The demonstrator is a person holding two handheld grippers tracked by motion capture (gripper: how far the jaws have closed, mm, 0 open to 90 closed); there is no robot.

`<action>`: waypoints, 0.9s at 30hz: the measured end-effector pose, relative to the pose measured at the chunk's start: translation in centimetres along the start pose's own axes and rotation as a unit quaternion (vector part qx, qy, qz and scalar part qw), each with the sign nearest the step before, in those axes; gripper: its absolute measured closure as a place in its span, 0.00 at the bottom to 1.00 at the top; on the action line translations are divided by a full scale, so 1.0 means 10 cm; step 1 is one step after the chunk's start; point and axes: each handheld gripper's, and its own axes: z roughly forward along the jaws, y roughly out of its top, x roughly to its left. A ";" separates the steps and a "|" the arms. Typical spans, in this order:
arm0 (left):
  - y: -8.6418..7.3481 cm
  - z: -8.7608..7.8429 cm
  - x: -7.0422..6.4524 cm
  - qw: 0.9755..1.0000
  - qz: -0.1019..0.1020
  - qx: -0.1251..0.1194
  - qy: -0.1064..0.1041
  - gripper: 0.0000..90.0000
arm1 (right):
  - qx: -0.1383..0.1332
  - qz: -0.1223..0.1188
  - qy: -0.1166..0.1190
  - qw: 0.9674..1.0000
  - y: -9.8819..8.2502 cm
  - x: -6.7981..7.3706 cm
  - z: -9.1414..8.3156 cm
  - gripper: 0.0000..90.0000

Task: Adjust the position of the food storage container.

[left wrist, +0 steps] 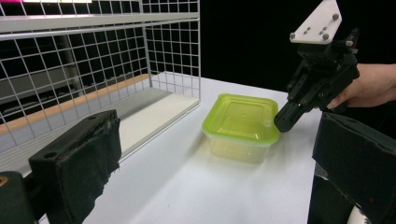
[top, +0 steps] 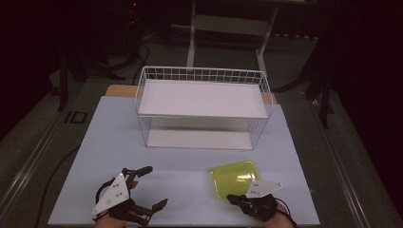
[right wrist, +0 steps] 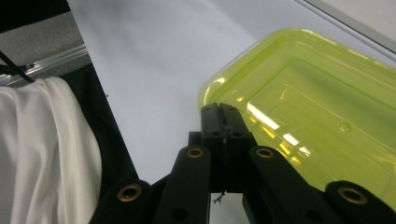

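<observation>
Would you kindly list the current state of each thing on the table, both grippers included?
green container: lid on, flat on the table in front of the rack.
wire rack: upright, both shelves bare.
left gripper: jaws wide open, holding nothing.
right gripper: jaws shut together, tips at the container's near rim, gripping nothing.
</observation>
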 end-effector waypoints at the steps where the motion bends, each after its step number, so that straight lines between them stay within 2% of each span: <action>1: 0.00 0.00 0.00 1.000 0.000 0.000 -0.001 0.02 | 0.004 -0.002 -0.001 1.000 -0.01 -0.01 0.01 1.00; 8: 0.00 0.00 0.00 1.000 0.001 0.000 -0.001 0.02 | -0.001 0.008 -0.004 1.000 0.03 -0.09 0.07 1.00; 13: 0.00 0.02 -0.01 1.000 0.000 0.002 -0.004 0.02 | 0.000 0.001 -0.009 1.000 0.10 -0.15 0.13 1.00; 17: 0.00 0.03 -0.02 1.000 0.002 0.005 -0.008 0.02 | -0.002 0.008 -0.003 1.000 0.13 -0.16 0.14 1.00; 21: -0.01 0.03 -0.02 1.000 0.002 0.006 -0.008 0.02 | -0.014 0.006 -0.008 1.000 0.13 -0.15 0.02 1.00; 22: -0.01 0.03 -0.01 1.000 -0.001 0.005 -0.008 0.02 | -0.019 0.009 -0.018 1.000 0.12 -0.18 -0.09 1.00; 27: -0.02 0.04 -0.02 1.000 0.000 0.007 -0.009 0.02 | -0.021 0.039 -0.071 0.996 -0.03 -0.41 -0.39 1.00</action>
